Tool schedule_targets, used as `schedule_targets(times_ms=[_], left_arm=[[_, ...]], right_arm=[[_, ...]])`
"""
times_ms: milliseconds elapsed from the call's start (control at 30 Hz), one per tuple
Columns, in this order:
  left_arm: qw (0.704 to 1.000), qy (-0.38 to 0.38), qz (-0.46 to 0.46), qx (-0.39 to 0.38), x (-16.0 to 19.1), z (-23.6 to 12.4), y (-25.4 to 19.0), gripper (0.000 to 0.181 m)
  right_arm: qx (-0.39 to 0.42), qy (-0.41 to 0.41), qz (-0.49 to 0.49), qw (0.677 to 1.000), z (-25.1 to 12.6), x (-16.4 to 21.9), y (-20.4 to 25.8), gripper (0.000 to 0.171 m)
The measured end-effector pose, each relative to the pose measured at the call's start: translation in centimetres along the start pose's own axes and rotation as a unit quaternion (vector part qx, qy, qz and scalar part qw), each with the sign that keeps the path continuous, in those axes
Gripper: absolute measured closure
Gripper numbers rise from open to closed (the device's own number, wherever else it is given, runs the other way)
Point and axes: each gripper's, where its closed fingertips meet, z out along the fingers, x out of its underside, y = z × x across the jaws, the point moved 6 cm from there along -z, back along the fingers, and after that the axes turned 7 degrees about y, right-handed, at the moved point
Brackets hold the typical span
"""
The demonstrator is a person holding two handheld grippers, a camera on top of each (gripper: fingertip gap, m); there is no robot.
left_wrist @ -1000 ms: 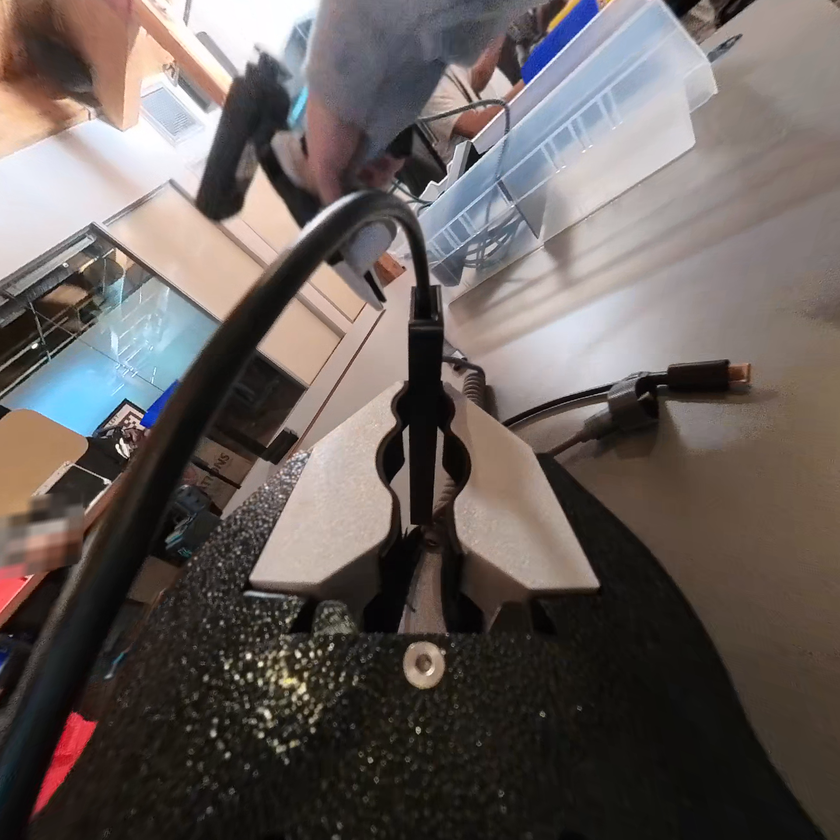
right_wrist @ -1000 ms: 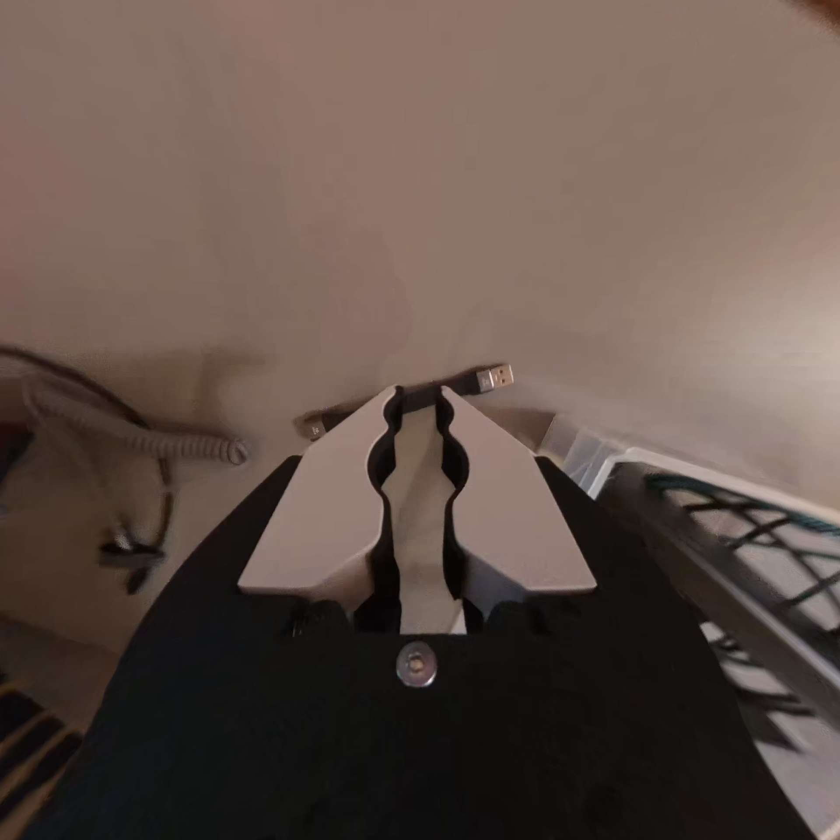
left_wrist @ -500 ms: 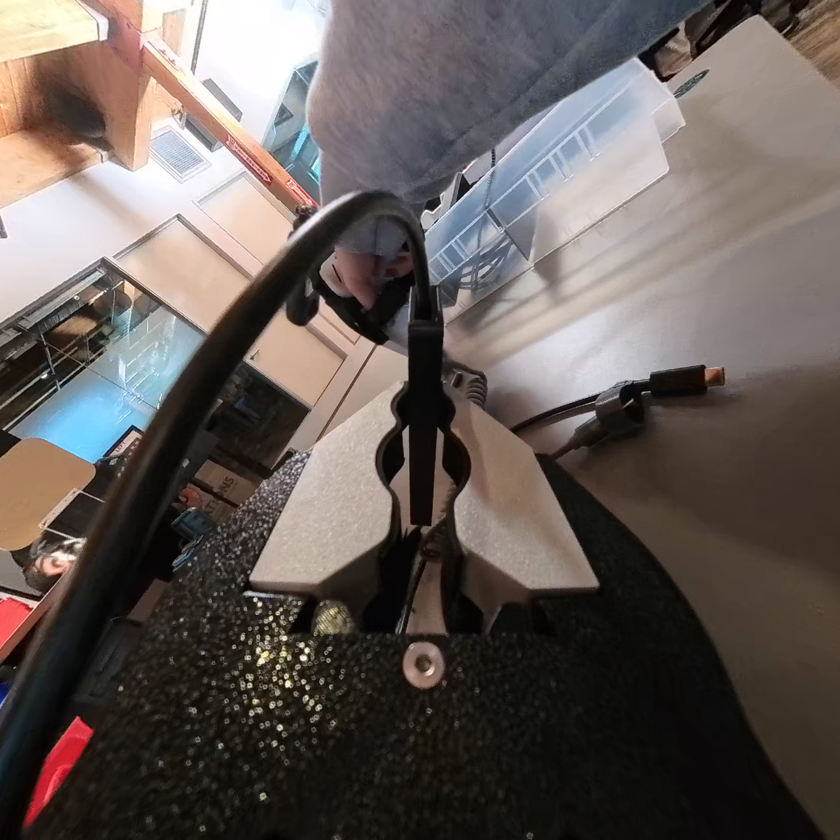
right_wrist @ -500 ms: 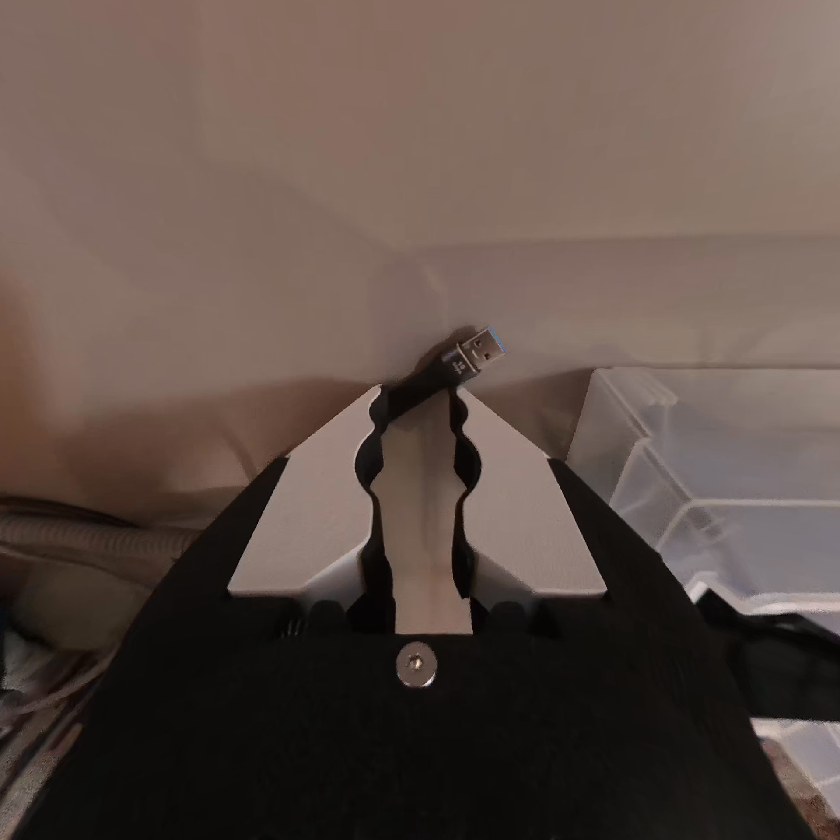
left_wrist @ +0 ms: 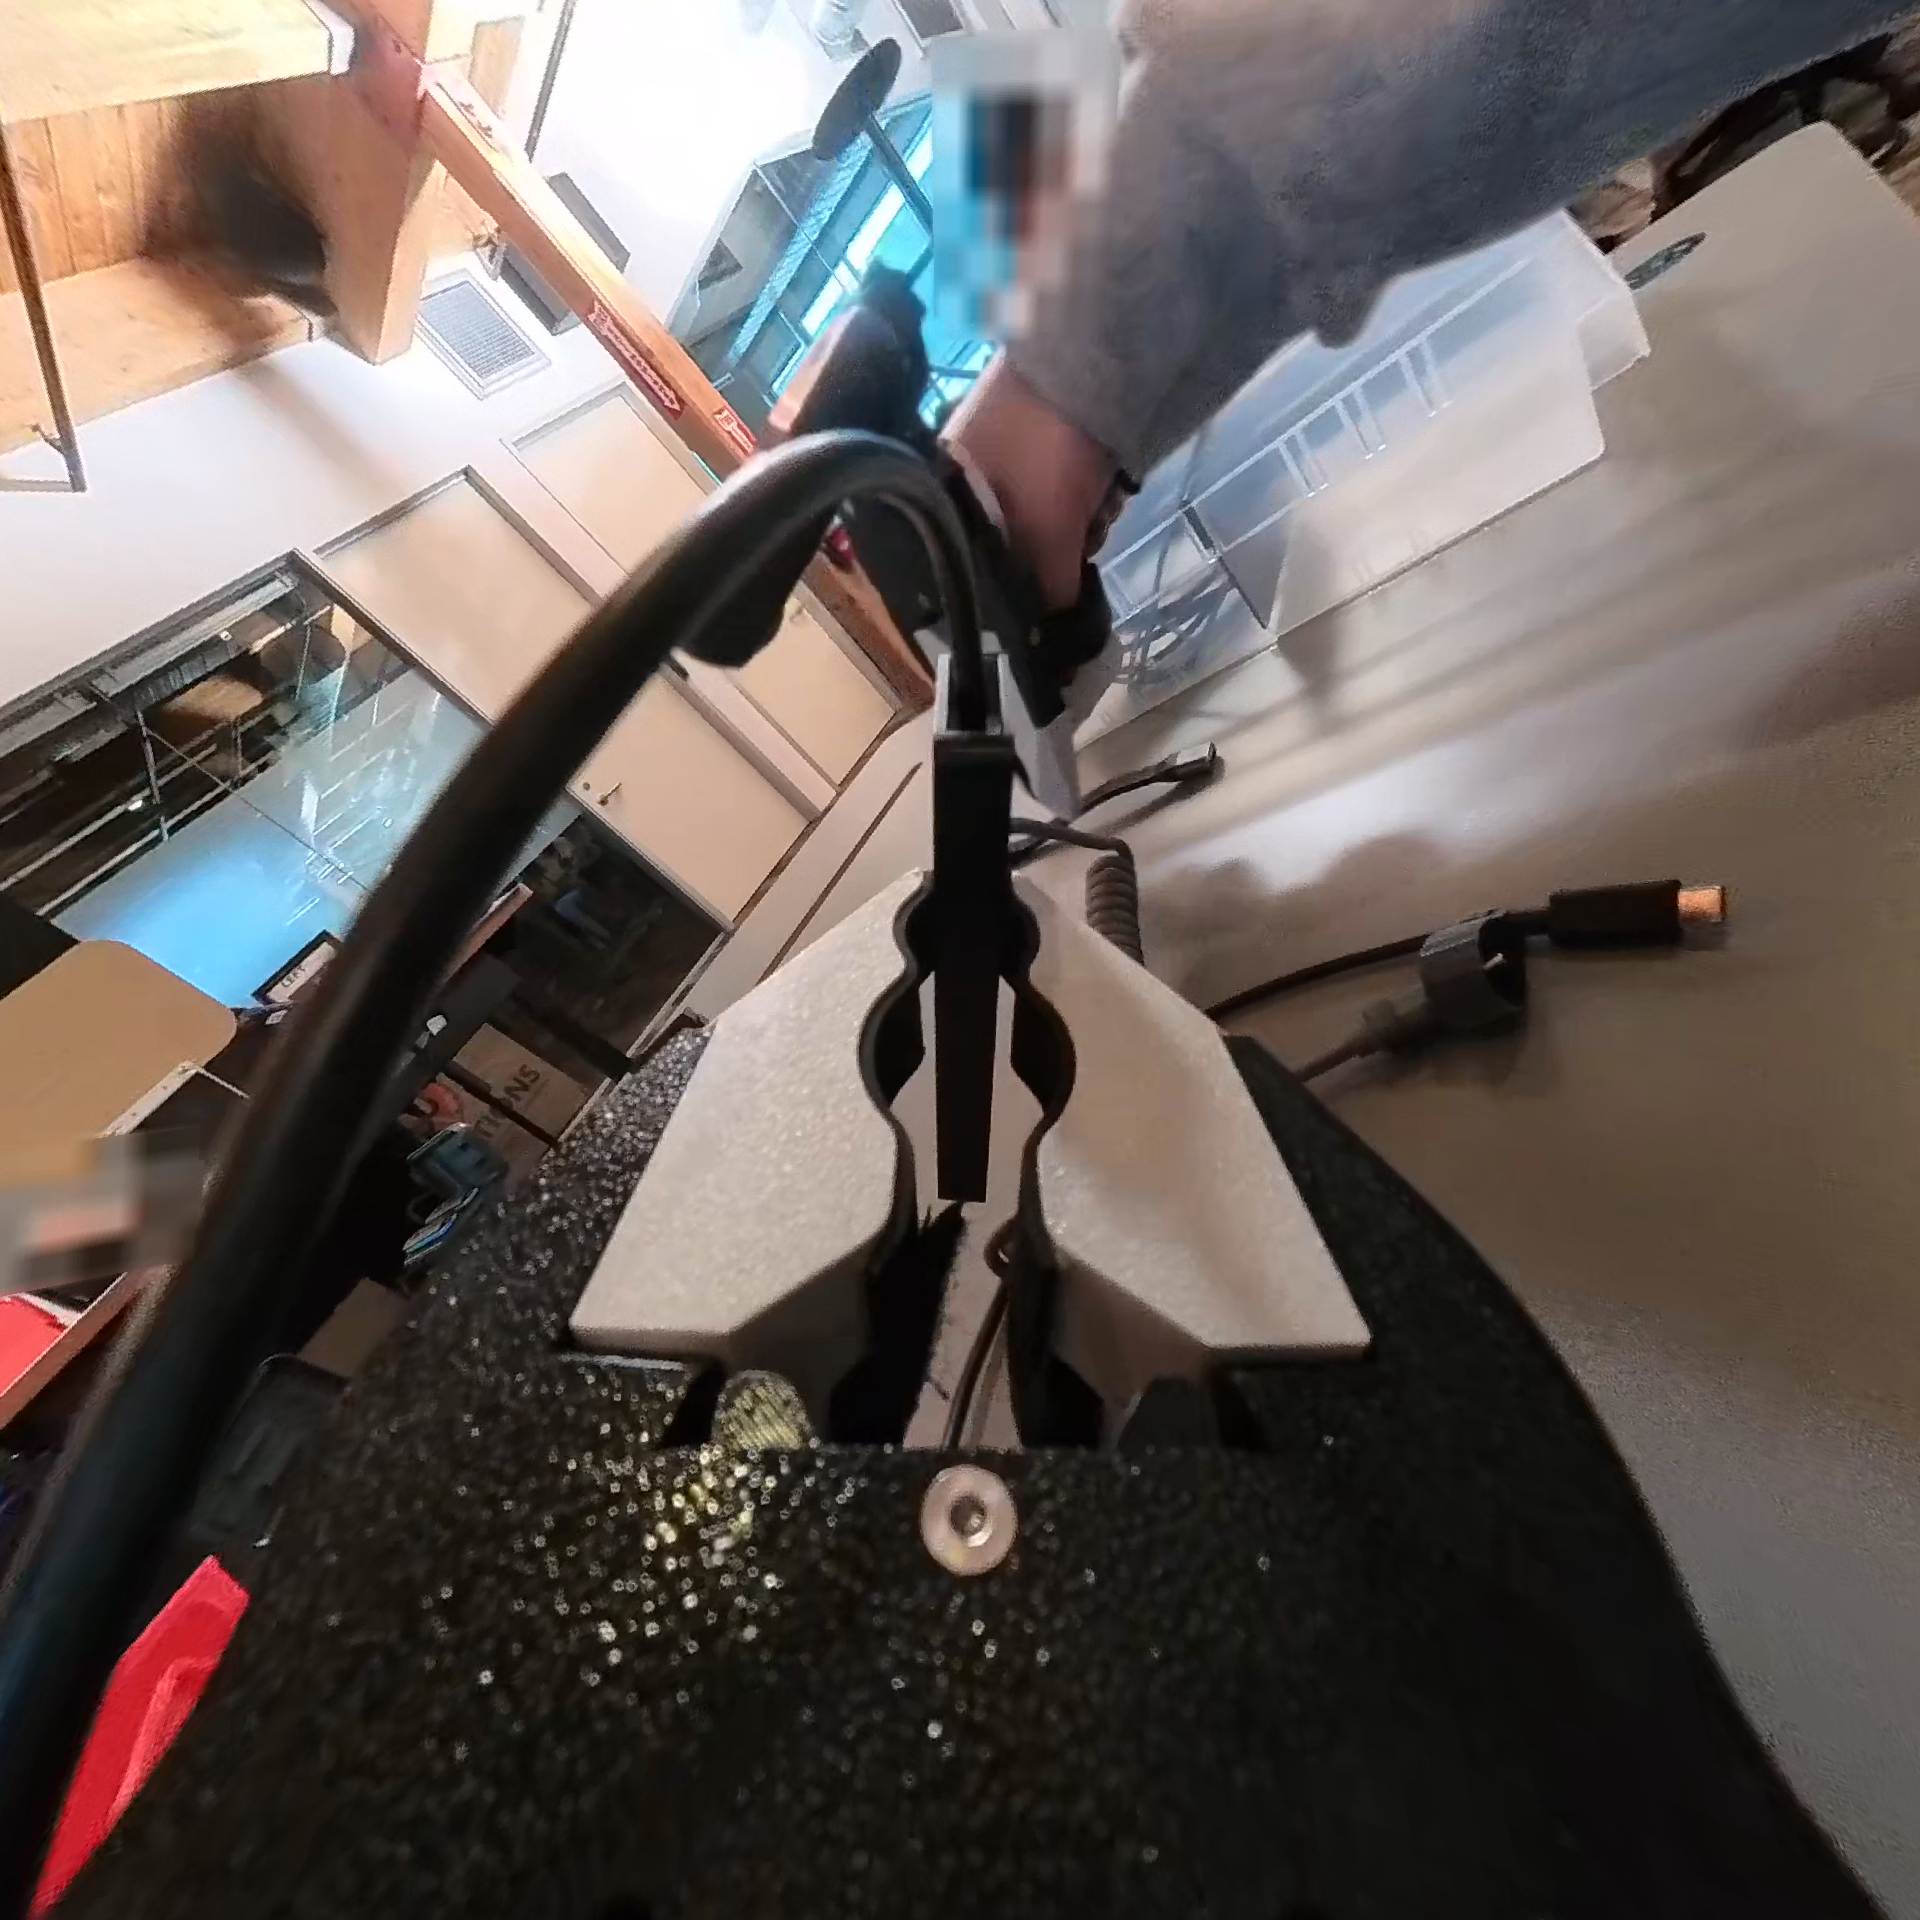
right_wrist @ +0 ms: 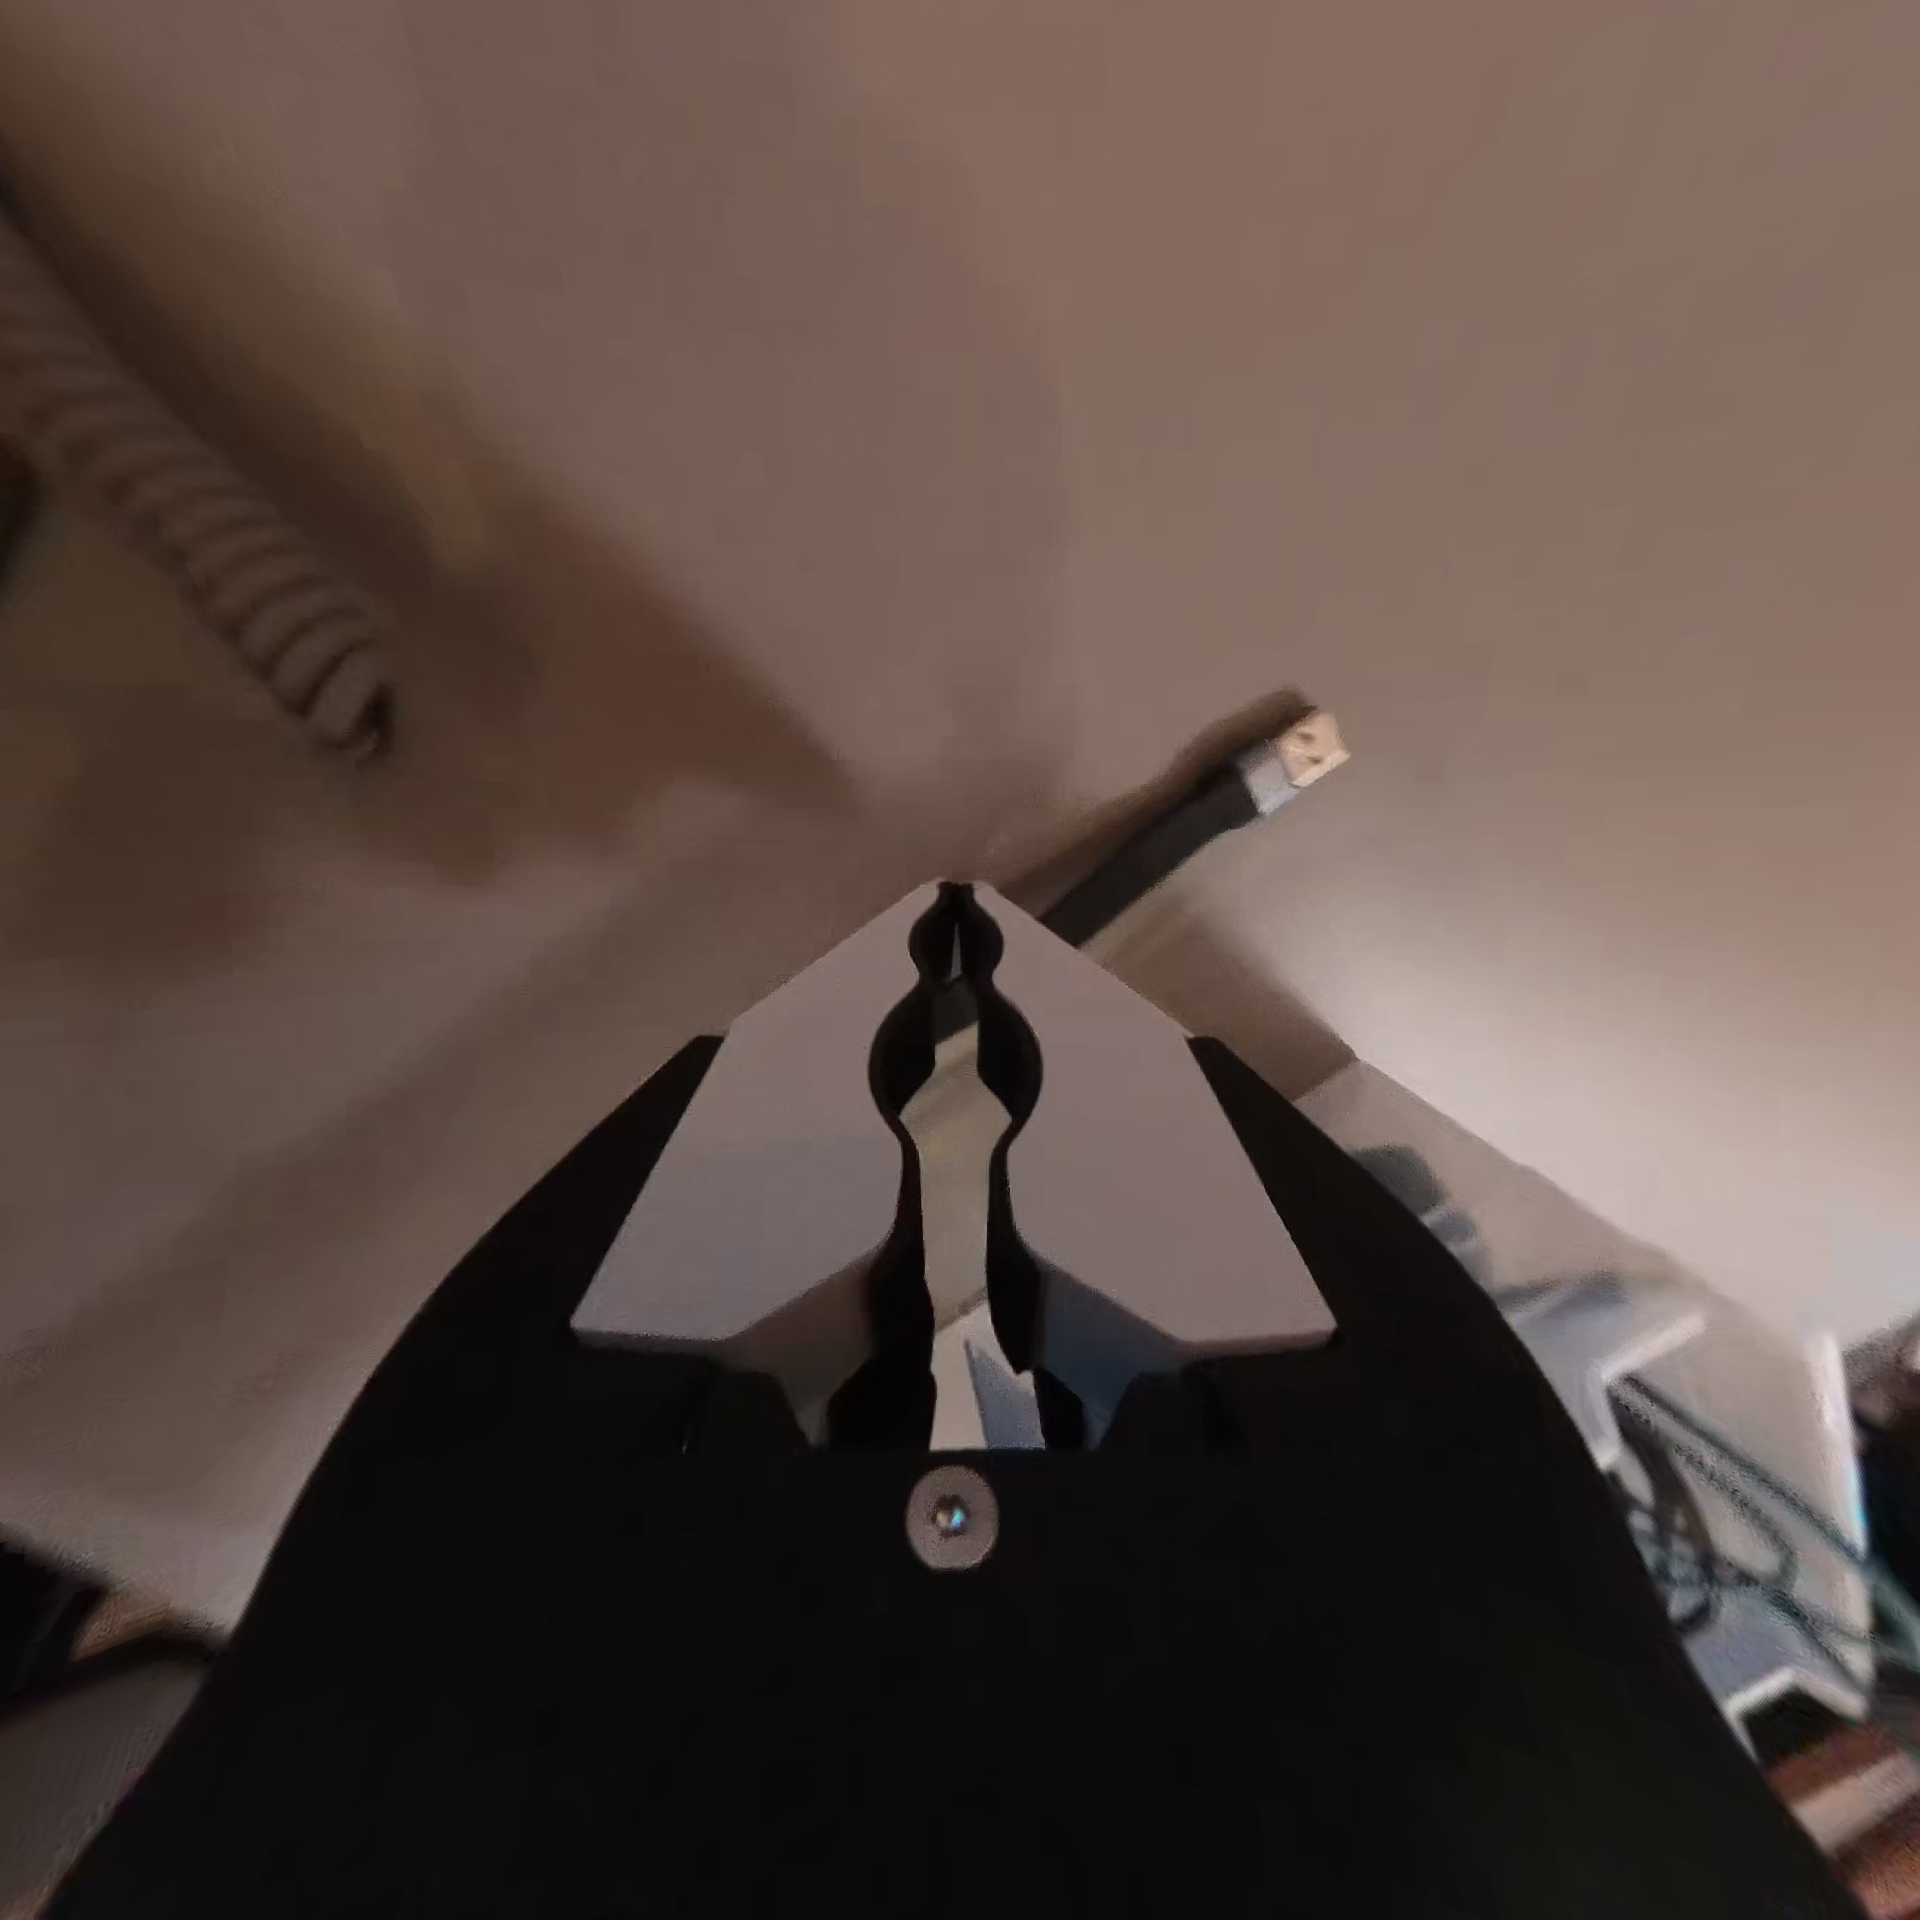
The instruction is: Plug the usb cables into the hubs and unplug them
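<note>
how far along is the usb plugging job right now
Done: both pickups. The left tool is shut on a slim black hub with a thick black lead. The right tool is shut on a black usb cable, its metal plug sticking out free.

In hand: bringing the two together.

Left: plugging in, then unplugging; another cable lies on the table.

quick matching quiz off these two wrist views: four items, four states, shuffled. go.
Items:
1. left gripper
2. right gripper
3. coiled cable
4. clear bin

States:
A. grey, lying loose on the table
B. shut on the flat cable with a bare metal plug
C. shut on the black hub, thick cable arching off it
D. translucent, cables inside

Pairs: 1-C, 2-B, 3-A, 4-D
</note>
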Motion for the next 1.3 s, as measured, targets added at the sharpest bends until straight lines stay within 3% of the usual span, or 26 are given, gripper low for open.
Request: schedule_targets(times_ms=[100, 167, 267, 433, 600, 700, 867, 967, 1067, 1300], left_arm=[[1.0, -0.004, 0.004, 0.002, -0.2, -0.1, -0.1, 0.173], [1.0, -0.004, 0.012, 0.005, -0.3, 0.0, -0.4, 0.173], [1.0, -0.002, 0.02, 0.012, -0.3, 0.1, -0.7, 0.173], [1.0, 0.003, 0.019, 0.008, -0.1, 0.1, -0.5, 0.173], [1.0, 0.0, 0.011, -0.002, 0.0, -0.1, 0.0, 0.173], [0.999, -0.029, -0.019, -0.007, -0.4, -0.7, 0.7, 0.173], [0.994, -0.084, -0.07, -0.02, -1.2, -2.0, 2.1, 0.173], [0.991, -0.098, -0.089, -0.016, -1.3, -2.3, 2.4, 0.174], [0.986, -0.121, -0.111, -0.002, -1.5, -2.5, 2.5, 0.173], [0.962, -0.184, -0.192, 0.06, -1.8, -2.9, 2.9, 0.174]], right_arm=[[0.066, -0.109, 0.15, 0.98, -0.5, -0.2, -1.6, 0.163], [0.069, -0.141, 0.232, 0.96, 0.5, 0.3, -2.7, 0.147], [0.063, -0.163, 0.314, 0.933, 2.4, 0.7, -3.9, 0.139], [0.019, -0.204, 0.373, 0.905, 3.4, 0.4, -4.5, 0.15], [0.019, -0.237, 0.307, 0.921, 3.1, 0.0, -3.1, 0.158], [-0.019, -0.335, 0.221, 0.916, 0.4, -0.9, -0.3, 0.158], [-0.069, -0.504, 0.09, 0.856, -5.5, -0.7, 5.5, 0.158], [-0.078, -0.564, 0.033, 0.821, -7.8, 0.2, 8.0, 0.158], [-0.077, -0.59, 0.004, 0.804, -8.9, 0.9, 9.4, 0.158], [-0.036, -0.595, -0.03, 0.802, -11.9, 1.3, 11.3, 0.158]])
